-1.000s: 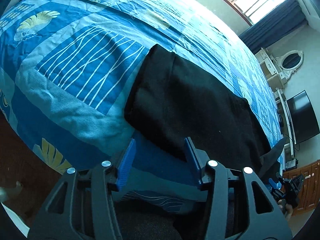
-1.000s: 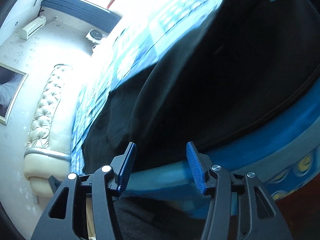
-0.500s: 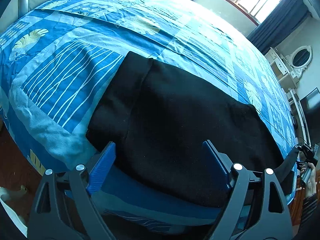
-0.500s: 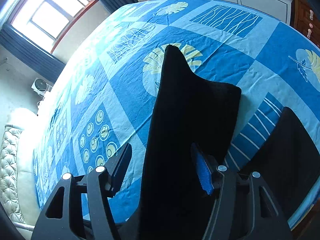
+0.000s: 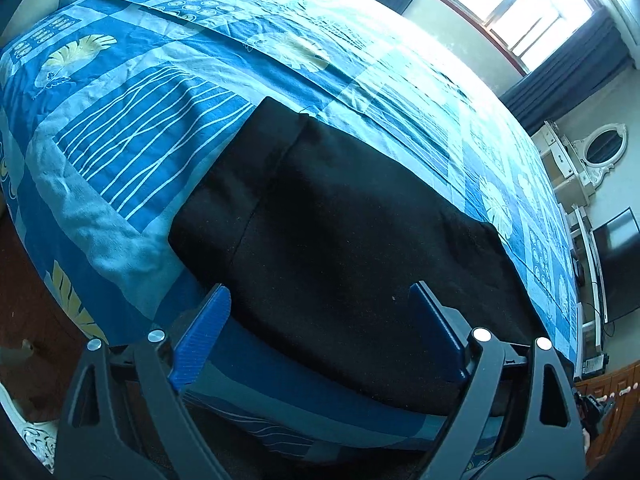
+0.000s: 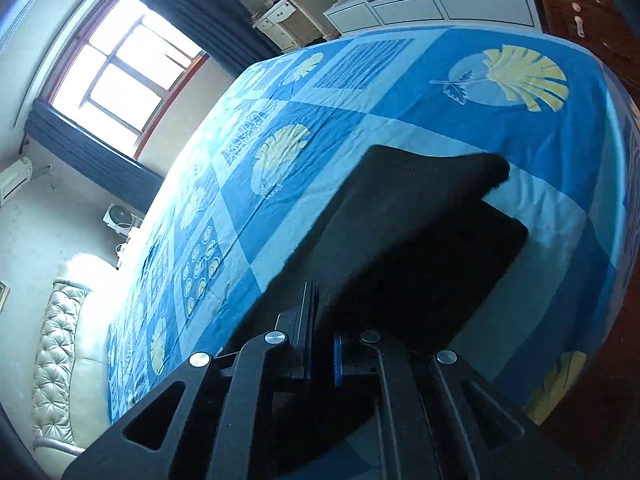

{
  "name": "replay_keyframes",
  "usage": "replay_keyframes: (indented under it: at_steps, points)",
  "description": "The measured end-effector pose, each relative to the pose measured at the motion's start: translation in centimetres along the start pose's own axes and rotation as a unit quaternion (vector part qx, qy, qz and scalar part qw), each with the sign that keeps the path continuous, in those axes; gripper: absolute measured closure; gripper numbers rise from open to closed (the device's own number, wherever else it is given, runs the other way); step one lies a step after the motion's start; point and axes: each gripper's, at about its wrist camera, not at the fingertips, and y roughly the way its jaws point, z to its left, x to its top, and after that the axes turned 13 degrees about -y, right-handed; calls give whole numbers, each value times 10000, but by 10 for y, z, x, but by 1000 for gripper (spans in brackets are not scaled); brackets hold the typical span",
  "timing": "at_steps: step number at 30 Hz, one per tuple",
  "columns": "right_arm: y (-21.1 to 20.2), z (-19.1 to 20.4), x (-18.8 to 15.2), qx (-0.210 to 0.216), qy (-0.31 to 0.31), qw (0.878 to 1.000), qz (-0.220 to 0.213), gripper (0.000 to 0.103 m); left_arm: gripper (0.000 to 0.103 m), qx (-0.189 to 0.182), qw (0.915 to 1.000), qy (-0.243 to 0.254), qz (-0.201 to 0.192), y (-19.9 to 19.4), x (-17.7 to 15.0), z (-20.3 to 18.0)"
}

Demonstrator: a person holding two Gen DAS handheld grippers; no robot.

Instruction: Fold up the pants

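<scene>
1. Right claw [image 6: 322,354]: jaws pinched nearly together on black cloth, gripping one end of the pants [image 6: 404,220]; that end is lifted clear of the bed [image 6: 280,200].
2. Left claw [image 5: 316,336]: jaws spread wide, empty, just above the near edge of the pants [image 5: 344,240].
3. Pants: long axis runs across the left claw's view, along the bed's near edge.
4. Judgement: the lifted end goes toward the flat end; the left claw is nearer to pin it.

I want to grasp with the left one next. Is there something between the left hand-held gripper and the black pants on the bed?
Nothing visible. The left hand-held gripper is open just above the black pants, with only bedspread around.
</scene>
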Motion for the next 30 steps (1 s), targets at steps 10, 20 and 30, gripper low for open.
replay_keyframes:
  at_steps: [10, 20, 30]
  points:
    - [-11, -33, -3, -356, -203, 9991, 65, 66, 13, 252, 9992, 299, -18, 10, -8, -11]
    - [12, -36, 96, -990, -1465, 9840, -198, 59, 12, 413, 9991, 130, -4, 14, -10, -11]
    - [77, -12, 105, -981, -2421, 9618, 824, 82, 12, 584, 9982, -88, 138, 24, -15, -3]
